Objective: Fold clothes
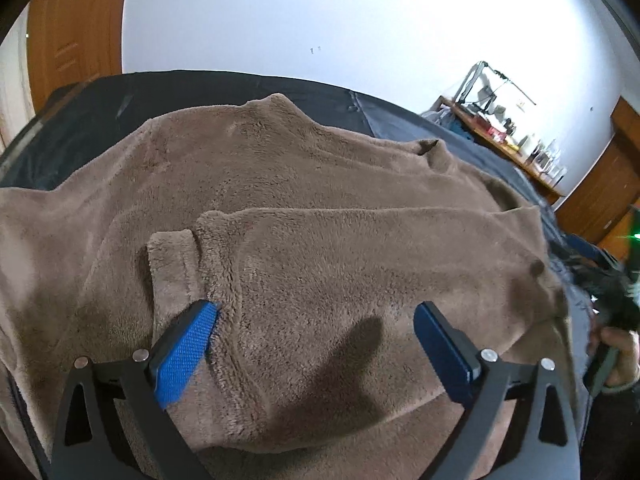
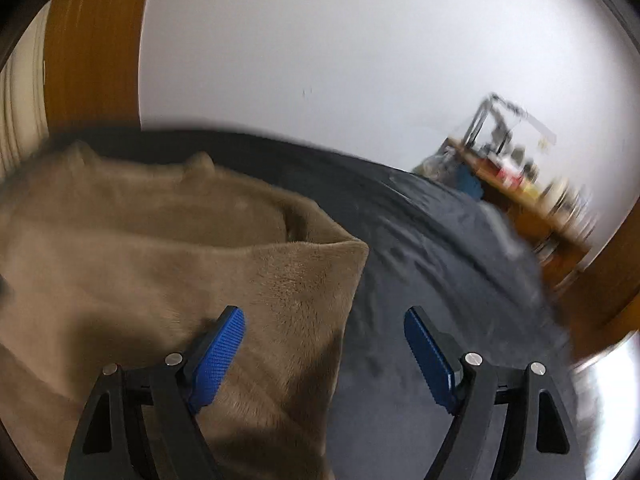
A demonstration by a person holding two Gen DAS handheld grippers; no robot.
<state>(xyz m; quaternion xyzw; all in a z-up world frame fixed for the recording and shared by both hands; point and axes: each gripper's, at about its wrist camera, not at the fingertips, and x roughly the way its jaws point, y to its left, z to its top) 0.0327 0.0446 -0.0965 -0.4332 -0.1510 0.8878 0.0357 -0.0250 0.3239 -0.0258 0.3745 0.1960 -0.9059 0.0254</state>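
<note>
A brown fleece garment (image 1: 304, 208) lies spread on a dark bed cover (image 1: 168, 92), with one part folded over the top. My left gripper (image 1: 316, 316) hovers over that folded part, open, its blue pads (image 1: 188, 352) wide apart and pressing on nothing. In the right wrist view the same garment (image 2: 168, 248) fills the left half, its folded corner (image 2: 352, 246) pointing right. My right gripper (image 2: 324, 320) is open above the garment's right edge: the left pad (image 2: 220, 354) is over fleece, the right pad (image 2: 430, 354) over the dark cover (image 2: 420, 248).
A white wall and a brown wooden door (image 1: 76, 36) stand behind the bed. At the right is a wooden desk (image 1: 508, 140) crowded with small items. A person's hand (image 1: 616, 348) holding the other gripper shows at the left wrist view's right edge.
</note>
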